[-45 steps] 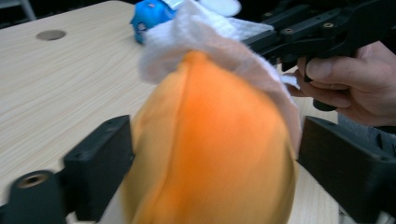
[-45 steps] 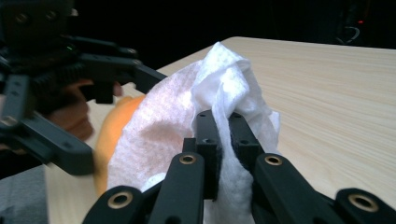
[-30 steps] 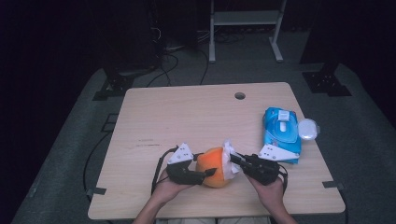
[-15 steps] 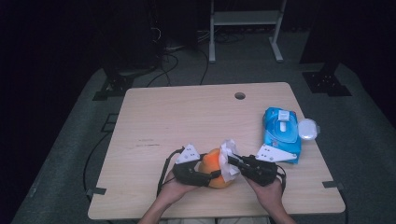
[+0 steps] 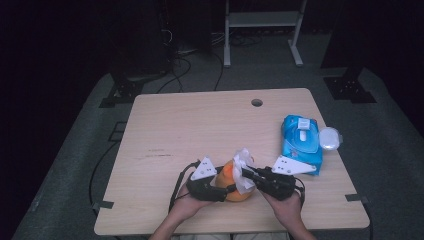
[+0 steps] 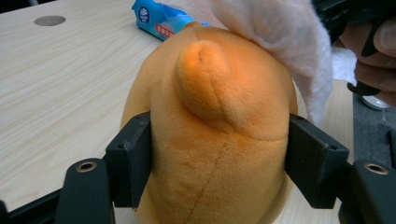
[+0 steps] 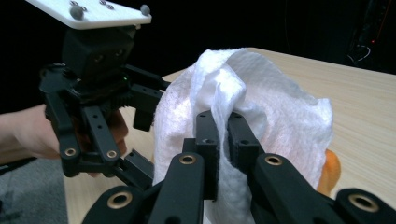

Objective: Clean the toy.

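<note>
Orange plush toy (image 5: 234, 182) sits near the front edge of the tabletop (image 5: 200, 125), between both hands. Left gripper (image 5: 220, 190) clamped on the orange plush toy, one jaw pressed into each side, seen close in the left gripper view (image 6: 219, 140). White wipe (image 5: 243, 170) drapes over the top and right side of the toy, touching it. Right gripper (image 5: 246, 172) jaws together, pinching a fold of the white wipe (image 7: 243, 112); in the right gripper view the toy's orange edge (image 7: 329, 170) peeks out under the wipe. Left gripper (image 7: 140, 112) shows there just beside the wipe. Blue wipes pack (image 5: 301, 140) lies at the right side of the tabletop, well apart from the toy. Small round white lid (image 5: 330, 138) sits just beside the pack at the tabletop's right edge.
</note>
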A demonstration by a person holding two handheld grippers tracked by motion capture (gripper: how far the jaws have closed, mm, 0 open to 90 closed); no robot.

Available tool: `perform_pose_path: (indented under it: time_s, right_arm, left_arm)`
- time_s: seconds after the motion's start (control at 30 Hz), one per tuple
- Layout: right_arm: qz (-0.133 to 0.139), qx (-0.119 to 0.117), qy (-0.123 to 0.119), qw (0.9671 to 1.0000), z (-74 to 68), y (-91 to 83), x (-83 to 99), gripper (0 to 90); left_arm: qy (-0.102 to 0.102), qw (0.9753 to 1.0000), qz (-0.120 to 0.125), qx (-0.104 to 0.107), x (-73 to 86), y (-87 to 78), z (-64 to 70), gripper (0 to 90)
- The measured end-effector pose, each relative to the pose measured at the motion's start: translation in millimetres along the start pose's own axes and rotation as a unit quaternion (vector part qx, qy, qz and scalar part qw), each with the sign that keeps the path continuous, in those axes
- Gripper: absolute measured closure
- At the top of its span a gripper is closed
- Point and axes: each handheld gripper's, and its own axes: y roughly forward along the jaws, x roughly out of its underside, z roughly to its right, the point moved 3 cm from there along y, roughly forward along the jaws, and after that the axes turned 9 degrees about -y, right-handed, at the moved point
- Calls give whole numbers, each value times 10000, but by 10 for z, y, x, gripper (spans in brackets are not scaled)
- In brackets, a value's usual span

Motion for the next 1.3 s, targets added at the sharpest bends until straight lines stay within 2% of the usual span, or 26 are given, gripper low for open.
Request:
perform_pose_path:
  time_s: [0.07,0.13,0.2,0.27,0.37,0.43,0.5,0.6,0.67,0.77,0.87,0.9,0.97,1.1,1.13,1.2,1.27,1.3]
  right_arm:
    - [-33,41,160,9999,88,-15,40,842]
    - [-142,208,195,9995,171,-42,105,843]
    - [-139,230,317,9991,187,-61,142,844]
    - [-135,201,182,9995,109,-43,109,843]
    - [-68,-23,-87,9999,-48,18,19,842]
    - [-91,-44,-172,9998,-76,41,-11,842]
    - [-99,3,-92,9999,-5,27,9,844]
    - [-204,271,111,9994,174,-30,111,845]
    - [-257,360,200,9988,225,-67,169,846]
    - [-220,302,100,9993,118,-51,143,846]
    - [-143,53,-147,9998,-46,6,56,845]
    - [-125,-10,-212,9997,-79,17,30,845]
    - [-177,35,-281,9994,-73,18,15,845]
    - [-250,352,68,9990,162,-58,134,846]
    - [-237,361,196,9989,200,-83,172,846]
    - [-214,383,122,9990,141,-89,167,847]
    - [-126,141,-85,9998,-19,-51,99,847]
    - [-141,64,-268,9995,-101,-23,49,847]
  left_arm:
    - [5,10000,-8,3,3,-18,-19,328]
    - [-56,10000,7,14,1,-28,-48,337]
    - [-150,9999,42,51,6,-20,-75,342]
    - [-203,9998,52,14,0,-9,-74,343]
    - [-239,9997,71,6,5,-7,-77,346]
    - [-225,9997,59,-10,5,-17,-78,349]
    - [-216,9998,45,-9,8,-24,-72,353]
    - [-215,9998,56,10,8,-30,-87,355]
    - [-237,9997,56,34,9,-30,-99,356]
    - [-276,9996,62,13,11,-27,-108,355]
    - [-278,9996,65,10,15,-30,-107,355]
    - [-279,9996,69,-1,15,-31,-104,355]
    - [-265,9996,64,-2,15,-36,-103,355]
    - [-208,9998,60,-18,14,-42,-104,358]
    - [-214,9997,74,-23,11,-35,-96,358]
    - [-174,9998,54,-55,2,-22,-83,358]
    - [-125,9999,42,-75,-2,-13,-66,358]
    - [-64,9999,29,-96,-4,-11,-49,359]
